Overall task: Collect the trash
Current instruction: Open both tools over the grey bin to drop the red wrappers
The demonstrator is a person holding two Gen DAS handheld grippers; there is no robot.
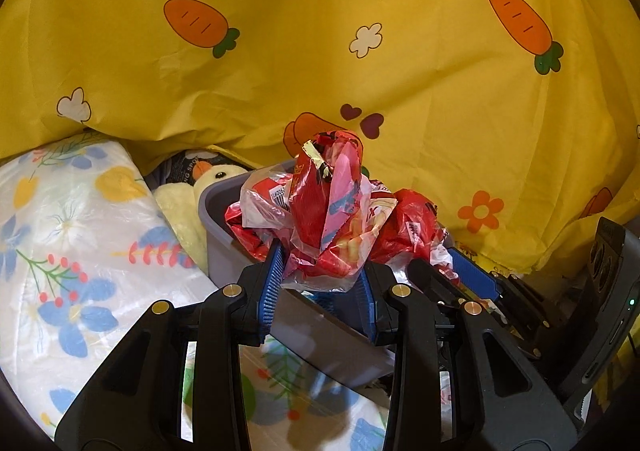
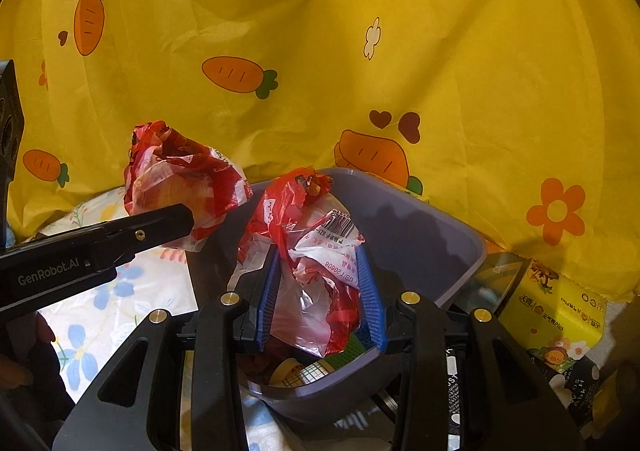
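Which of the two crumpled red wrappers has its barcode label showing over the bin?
The wrapper in the right gripper, barcode wrapper, above the grey bin; the left gripper's wrapper hangs outside.

Left tongs (image 1: 320,271) and right tongs (image 2: 320,291) both clamped, side by side.

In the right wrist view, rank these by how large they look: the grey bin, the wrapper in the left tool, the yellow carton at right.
1. Grey bin, clearly largest.
2. and 3. Crumpled red wrapper and yellow carton: look alike, the carton partly hidden; left unranked.
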